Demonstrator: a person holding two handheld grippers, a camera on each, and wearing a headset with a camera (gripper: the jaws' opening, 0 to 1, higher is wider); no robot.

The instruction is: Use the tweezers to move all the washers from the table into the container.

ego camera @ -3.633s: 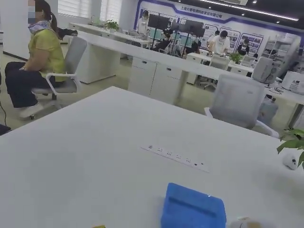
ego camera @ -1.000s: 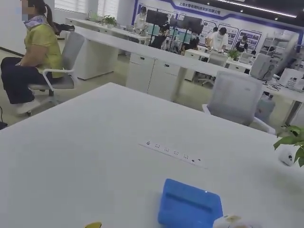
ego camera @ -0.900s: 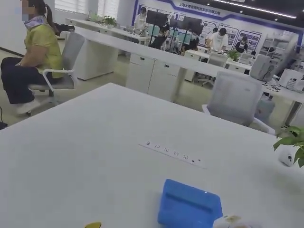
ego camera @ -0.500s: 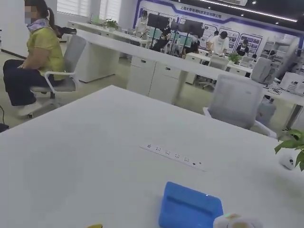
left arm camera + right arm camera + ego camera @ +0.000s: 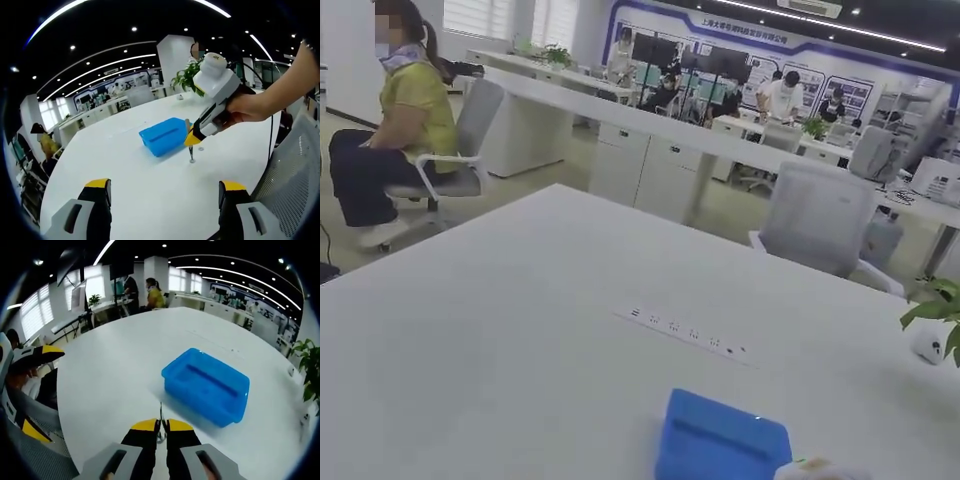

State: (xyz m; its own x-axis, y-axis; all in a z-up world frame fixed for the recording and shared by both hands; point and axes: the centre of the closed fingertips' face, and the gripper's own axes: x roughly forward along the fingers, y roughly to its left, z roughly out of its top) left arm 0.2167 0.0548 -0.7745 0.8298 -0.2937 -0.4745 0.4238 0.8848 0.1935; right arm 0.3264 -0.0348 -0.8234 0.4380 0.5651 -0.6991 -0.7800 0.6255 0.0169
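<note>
One white table [image 5: 500, 350] carries the blue container [image 5: 197, 401], just beyond the tweezers [image 5: 160, 412]. Jaws of the left gripper [image 5: 165, 186] stand wide apart, empty; the right gripper [image 5: 161, 426] is clenched on the tweezers, which point down at the tabletop. Small speck beside the tips is possibly a washer [image 5: 201, 148], too small to confirm.

Blue open container [image 5: 162, 140], tweezers [image 5: 191, 155] near
</note>
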